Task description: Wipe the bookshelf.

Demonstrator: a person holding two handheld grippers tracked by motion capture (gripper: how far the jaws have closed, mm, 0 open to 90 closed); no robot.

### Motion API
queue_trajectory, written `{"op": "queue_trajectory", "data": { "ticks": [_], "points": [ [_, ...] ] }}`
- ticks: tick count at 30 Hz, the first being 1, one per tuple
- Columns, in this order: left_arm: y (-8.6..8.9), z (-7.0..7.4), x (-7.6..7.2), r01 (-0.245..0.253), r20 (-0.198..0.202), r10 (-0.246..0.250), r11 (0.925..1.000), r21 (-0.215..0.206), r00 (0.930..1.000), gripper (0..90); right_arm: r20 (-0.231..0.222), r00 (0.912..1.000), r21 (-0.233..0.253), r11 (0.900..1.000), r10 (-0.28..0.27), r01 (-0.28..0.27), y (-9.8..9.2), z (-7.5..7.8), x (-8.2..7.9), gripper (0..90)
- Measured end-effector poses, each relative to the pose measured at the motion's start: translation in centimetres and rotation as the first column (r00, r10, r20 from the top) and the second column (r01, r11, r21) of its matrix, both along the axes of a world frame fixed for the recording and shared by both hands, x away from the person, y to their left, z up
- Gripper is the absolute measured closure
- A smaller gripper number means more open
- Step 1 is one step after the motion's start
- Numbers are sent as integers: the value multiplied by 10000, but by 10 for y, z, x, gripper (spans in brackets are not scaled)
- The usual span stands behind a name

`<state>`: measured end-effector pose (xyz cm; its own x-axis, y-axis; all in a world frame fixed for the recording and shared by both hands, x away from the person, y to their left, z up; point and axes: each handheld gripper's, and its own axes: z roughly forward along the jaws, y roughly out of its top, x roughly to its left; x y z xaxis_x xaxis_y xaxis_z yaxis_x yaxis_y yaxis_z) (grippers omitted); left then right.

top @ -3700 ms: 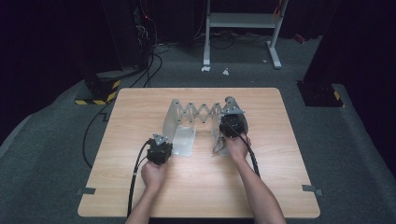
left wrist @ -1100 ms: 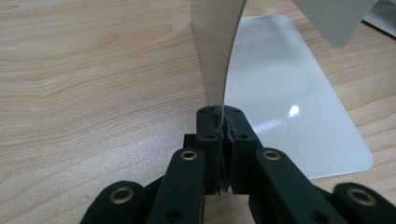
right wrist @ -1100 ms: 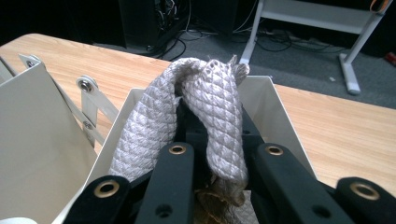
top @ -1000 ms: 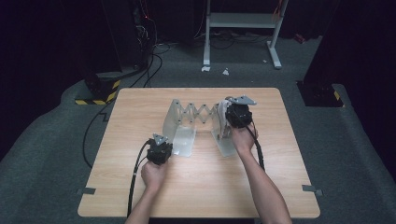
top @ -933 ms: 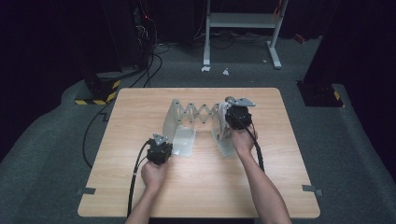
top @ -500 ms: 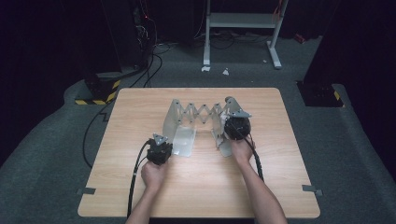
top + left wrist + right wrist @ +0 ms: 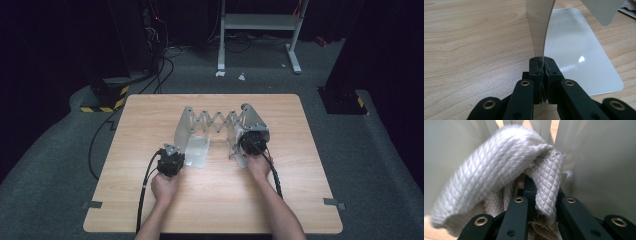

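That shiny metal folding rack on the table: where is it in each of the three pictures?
High view: the rack stands mid-table, its zigzag lattice spanning two end plates.
Left gripper view: its left plate rises from the shut left gripper, base plate flat to the right.
Right gripper view: pale walls surround a white cloth.
Shared landmark: the wooden table.

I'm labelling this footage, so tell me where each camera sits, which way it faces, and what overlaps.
High view: above the person's side, looking forward and down on table, both forearms, expanding metal rack.
Left gripper view: on left gripper, facing rack's plate.
Right gripper view: on right gripper, facing white cloth.
Shared: the rack.
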<state>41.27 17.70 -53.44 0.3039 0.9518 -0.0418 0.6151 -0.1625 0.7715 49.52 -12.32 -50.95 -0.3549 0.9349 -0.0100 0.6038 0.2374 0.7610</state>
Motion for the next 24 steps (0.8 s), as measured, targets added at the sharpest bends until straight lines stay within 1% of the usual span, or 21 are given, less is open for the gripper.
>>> {"op": "queue_trajectory", "data": {
  "ticks": [3,4,5,8,10,15,20,24],
  "points": [
    [0,0,0,9,3,-9,10000,1,10000,854,532,9986,108,9999,-39,33,-1,13,-4,820],
    [0,0,0,11,2,-11,10000,5,10000,854,667,9978,65,10000,-48,43,-2,20,-6,820],
    [0,0,0,8,9,-8,10000,10,10000,855,754,9971,1,10000,-28,28,-2,23,-6,821],
    [0,0,0,13,11,-13,10000,42,10000,855,1180,9930,-58,10000,-65,73,-3,36,-8,822],
    [0,0,0,17,9,-17,10000,46,10000,855,1547,9879,23,9999,-110,108,-4,44,-11,822],
    [0,0,0,19,9,-19,10000,29,10000,856,1938,9810,93,10000,-36,18,-7,61,-15,822],
    [0,0,0,20,5,-20,10000,24,10000,855,2217,9751,266,9996,-37,-22,-10,71,-19,822],
    [0,0,0,25,6,-25,10000,20,10000,855,2082,9781,405,9992,-35,-51,-13,73,-21,821]
  ]
}}
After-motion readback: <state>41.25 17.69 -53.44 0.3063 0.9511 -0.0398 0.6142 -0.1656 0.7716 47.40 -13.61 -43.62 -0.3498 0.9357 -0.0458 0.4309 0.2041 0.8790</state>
